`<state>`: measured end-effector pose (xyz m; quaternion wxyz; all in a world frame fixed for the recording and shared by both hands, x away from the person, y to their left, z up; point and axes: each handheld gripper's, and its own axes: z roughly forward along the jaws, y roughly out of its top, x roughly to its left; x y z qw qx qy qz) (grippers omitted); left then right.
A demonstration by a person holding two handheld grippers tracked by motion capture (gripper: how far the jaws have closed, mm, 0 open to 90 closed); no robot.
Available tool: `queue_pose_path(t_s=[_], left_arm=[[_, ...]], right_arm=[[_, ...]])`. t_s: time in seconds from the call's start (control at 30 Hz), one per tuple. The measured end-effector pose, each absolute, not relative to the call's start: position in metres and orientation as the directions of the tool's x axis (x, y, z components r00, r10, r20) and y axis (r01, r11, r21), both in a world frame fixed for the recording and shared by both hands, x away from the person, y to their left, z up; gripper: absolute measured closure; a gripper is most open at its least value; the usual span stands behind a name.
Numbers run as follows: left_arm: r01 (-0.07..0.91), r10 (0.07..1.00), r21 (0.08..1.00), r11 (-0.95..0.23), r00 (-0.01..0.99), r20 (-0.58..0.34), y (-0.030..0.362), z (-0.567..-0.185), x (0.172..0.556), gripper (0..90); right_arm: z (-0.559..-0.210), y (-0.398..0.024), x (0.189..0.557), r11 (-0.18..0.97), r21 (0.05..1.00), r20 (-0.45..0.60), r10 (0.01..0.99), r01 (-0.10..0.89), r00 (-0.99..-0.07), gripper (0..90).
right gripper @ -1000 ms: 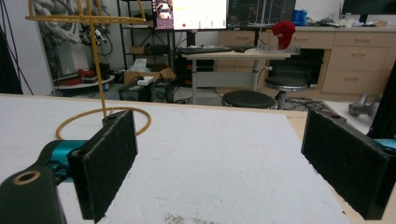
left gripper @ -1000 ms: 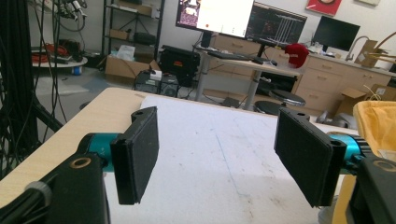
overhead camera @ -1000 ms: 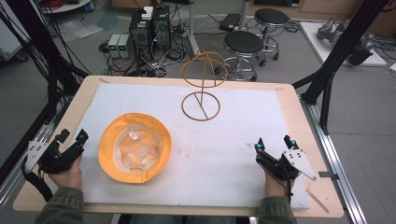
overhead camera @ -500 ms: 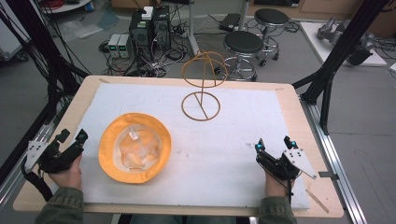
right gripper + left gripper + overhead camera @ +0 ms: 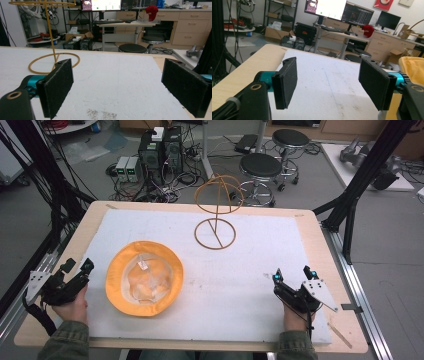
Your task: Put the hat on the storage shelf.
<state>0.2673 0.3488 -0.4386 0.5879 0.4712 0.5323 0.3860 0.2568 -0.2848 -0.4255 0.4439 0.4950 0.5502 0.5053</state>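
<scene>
**On the counter: a hat, a wire stand, two idle grippers**

On the white mat (image 5: 240,285) that covers the wooden counter (image 5: 312,227), an orange hat (image 5: 144,278) lies crown down, its pale lining facing up, toward the left half of the mat; a small white label shows inside it. Well apart from the hat, near the far edge, a wire stand (image 5: 216,210) rises upright from a ring-shaped base that rests flat on the mat; a thin rod carries a rounded wire cage at the top.

At the near left corner, the left hand-held gripper (image 5: 76,268) rests in the person's left hand (image 5: 72,306), just beside the hat's brim but not touching it; its jaws stand released, wide apart, with nothing between them. From the left gripper view the two black pads (image 5: 285,81) frame bare mat, and the yellow-orange edge of the hat (image 5: 412,68) shows past the right-hand jaw.

At the near right corner, the right hand-held gripper (image 5: 294,274) sits in the person's right hand (image 5: 295,317), well apart from both hat and stand; its jaws are likewise released and empty. From the right gripper view the pads (image 5: 58,86) stand far apart over bare mat, and the wire stand (image 5: 51,37) rises beyond the left-hand jaw, its base ring lying flat.

Beyond the counter, the floor holds two round black stools (image 5: 260,167) and a cluster of computer boxes (image 5: 160,150) with tangled cables; black frame posts (image 5: 367,177) flank the counter on both sides.
</scene>
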Motion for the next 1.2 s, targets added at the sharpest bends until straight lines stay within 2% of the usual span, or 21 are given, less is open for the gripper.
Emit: queue_pose_path(t_s=[0.2, 0.47, 0.83, 1.2], left_arm=[[0.052, 0.952, 0.967, 0.25, 0.17, -0.255, 0.345, -0.434, 0.267, 31.6], [0.082, 0.936, 0.973, 0.214, 0.269, -0.228, 0.334, -0.425, 0.269, 32.7], [0.106, 0.892, 0.97, 0.221, 0.38, -0.245, 0.322, -0.419, 0.27, 33.0], [0.165, 0.862, 0.961, 0.224, 0.426, -0.274, 0.319, -0.421, 0.275, 33.9]], right_arm=[[-0.426, -0.285, 0.257, -0.005, 0.995, 0.017, 0.993, 0.102, -0.118, 9.4], [-0.426, -0.285, 0.258, -0.003, 0.994, 0.017, 0.991, 0.106, -0.13, 9.4], [-0.426, -0.284, 0.258, -0.004, 0.994, 0.019, 0.991, 0.11, -0.134, 9.4], [-0.427, -0.285, 0.259, -0.004, 0.994, 0.02, 0.989, 0.11, -0.143, 9.5]])
